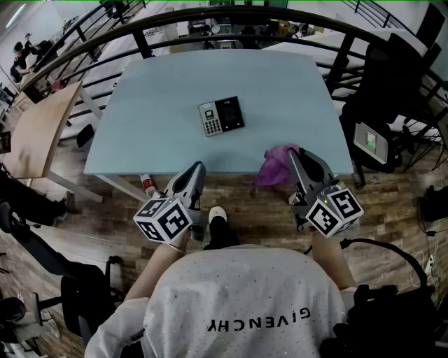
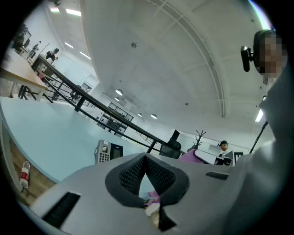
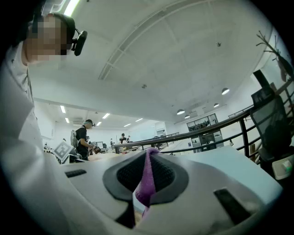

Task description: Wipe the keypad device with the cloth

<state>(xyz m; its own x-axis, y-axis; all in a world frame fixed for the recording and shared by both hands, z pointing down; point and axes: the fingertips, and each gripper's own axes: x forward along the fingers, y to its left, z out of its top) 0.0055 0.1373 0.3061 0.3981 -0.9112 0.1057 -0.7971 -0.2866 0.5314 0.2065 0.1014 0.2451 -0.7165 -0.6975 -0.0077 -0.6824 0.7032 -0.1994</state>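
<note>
The keypad device (image 1: 220, 117), grey keys on the left and a black screen on the right, lies flat near the middle of the light blue table (image 1: 154, 105). My right gripper (image 1: 294, 157) is shut on the purple cloth (image 1: 277, 165), which hangs at the table's front edge, right of the device. In the right gripper view the cloth (image 3: 146, 179) is pinched between the closed jaws of that gripper (image 3: 148, 155). My left gripper (image 1: 199, 168) hovers at the front edge, below the device, shut and holding nothing. The left gripper view shows its tips (image 2: 146, 157) touching, the device (image 2: 108, 152) ahead on the left.
A black railing (image 1: 231, 21) curves behind the table. A wooden table (image 1: 38, 129) stands to the left and a black office chair (image 1: 392, 77) to the right. On the floor under the front edge lie a bottle (image 1: 148, 185) and the person's shoe (image 1: 218, 215).
</note>
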